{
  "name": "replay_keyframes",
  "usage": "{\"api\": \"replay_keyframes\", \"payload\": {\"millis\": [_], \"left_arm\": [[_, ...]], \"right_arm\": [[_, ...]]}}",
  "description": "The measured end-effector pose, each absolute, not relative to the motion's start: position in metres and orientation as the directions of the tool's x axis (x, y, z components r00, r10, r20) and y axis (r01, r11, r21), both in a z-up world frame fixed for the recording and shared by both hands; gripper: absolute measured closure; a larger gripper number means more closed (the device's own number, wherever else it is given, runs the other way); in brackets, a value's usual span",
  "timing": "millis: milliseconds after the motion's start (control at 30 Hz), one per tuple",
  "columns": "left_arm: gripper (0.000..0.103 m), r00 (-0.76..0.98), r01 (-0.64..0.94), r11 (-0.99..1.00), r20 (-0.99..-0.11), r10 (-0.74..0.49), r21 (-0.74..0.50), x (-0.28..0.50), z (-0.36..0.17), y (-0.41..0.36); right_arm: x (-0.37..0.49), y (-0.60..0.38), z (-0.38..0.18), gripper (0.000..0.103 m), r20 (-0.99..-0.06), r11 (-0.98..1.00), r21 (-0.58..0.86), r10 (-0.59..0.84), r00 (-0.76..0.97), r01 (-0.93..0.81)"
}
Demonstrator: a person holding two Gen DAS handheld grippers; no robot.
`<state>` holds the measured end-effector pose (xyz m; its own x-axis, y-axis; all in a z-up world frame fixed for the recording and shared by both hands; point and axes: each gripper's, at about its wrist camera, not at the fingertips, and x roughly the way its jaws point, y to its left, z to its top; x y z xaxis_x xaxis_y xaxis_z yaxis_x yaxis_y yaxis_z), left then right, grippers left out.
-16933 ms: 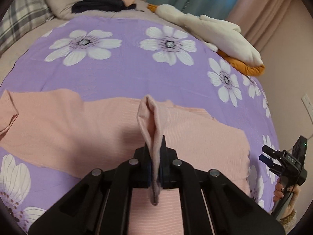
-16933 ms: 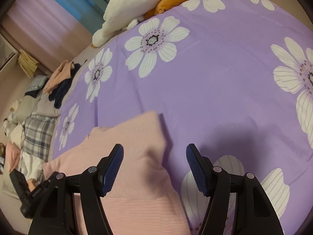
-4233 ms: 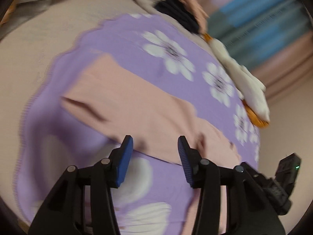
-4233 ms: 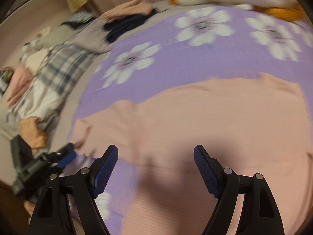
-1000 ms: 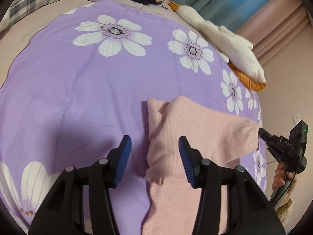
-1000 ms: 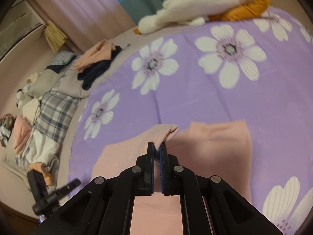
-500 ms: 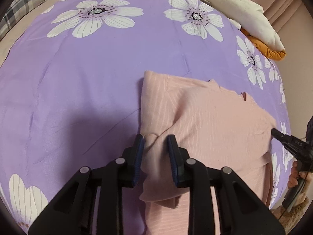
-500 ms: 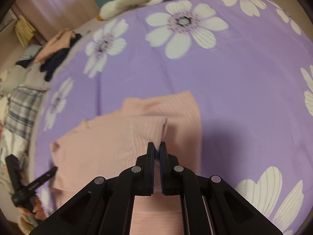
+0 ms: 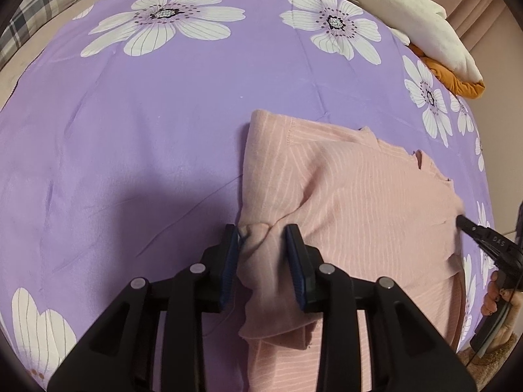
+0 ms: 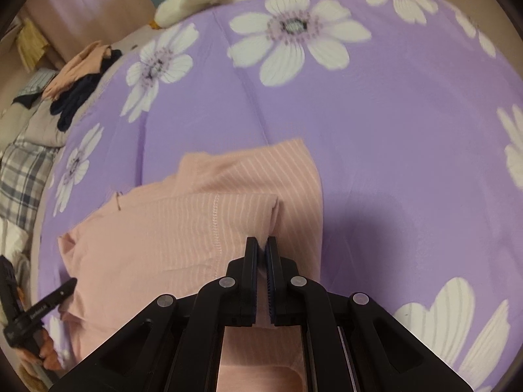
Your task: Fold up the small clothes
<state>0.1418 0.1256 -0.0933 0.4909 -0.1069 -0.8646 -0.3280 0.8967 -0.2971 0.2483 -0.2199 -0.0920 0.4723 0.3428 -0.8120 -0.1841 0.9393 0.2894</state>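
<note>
A purple flowered bedspread (image 9: pixel 147 137) carries the pink striped garment (image 9: pixel 353 196), partly folded, its long axis running between the grippers. The right gripper (image 10: pixel 261 245) pinches its right corner; the left gripper (image 9: pixel 263 238), jaws narrow but not closed (cloth bunched between), straddles the left corner.

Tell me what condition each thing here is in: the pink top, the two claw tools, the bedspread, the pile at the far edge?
pink top: partly folded, layers doubled over.
left gripper: partly open, fabric bunched between its fingers.
right gripper: shut on the top's folded corner.
purple bedspread: spread flat, lightly creased.
white and orange heap: unfolded, piled up.
</note>
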Motion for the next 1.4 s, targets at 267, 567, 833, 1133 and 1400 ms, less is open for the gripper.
{"api": "replay_keyframes", "payload": {"millis": [267, 567, 833, 1133, 1400], "left_arm": [[0.070, 0.496, -0.327, 0.900, -0.863, -0.098, -0.290, 0.141, -0.095, 0.123], [0.068, 0.499, -0.336, 0.902, -0.864, -0.074, -0.271, 0.142, -0.097, 0.120], [0.067, 0.497, -0.348, 0.899, -0.865, -0.062, -0.265, 0.142, -0.098, 0.118], [0.067, 0.503, -0.362, 0.891, -0.862, -0.062, -0.275, 0.141, -0.098, 0.118], [0.063, 0.505, -0.349, 0.899, -0.861, -0.058, -0.265, 0.137, -0.097, 0.116]], "right_arm": [[0.256, -0.204, -0.105, 0.097, -0.845, 0.964, 0.187, 0.256, 0.470, -0.188], [0.253, -0.198, -0.106, 0.097, -0.842, 0.970, 0.136, 0.221, 0.492, -0.202], [0.249, -0.201, -0.109, 0.097, -0.824, 0.967, 0.151, 0.237, 0.514, -0.205], [0.245, -0.203, -0.111, 0.097, -0.808, 0.961, 0.161, 0.258, 0.530, -0.223], [0.243, -0.203, -0.110, 0.097, -0.804, 0.964, 0.147, 0.247, 0.540, -0.221]]}}
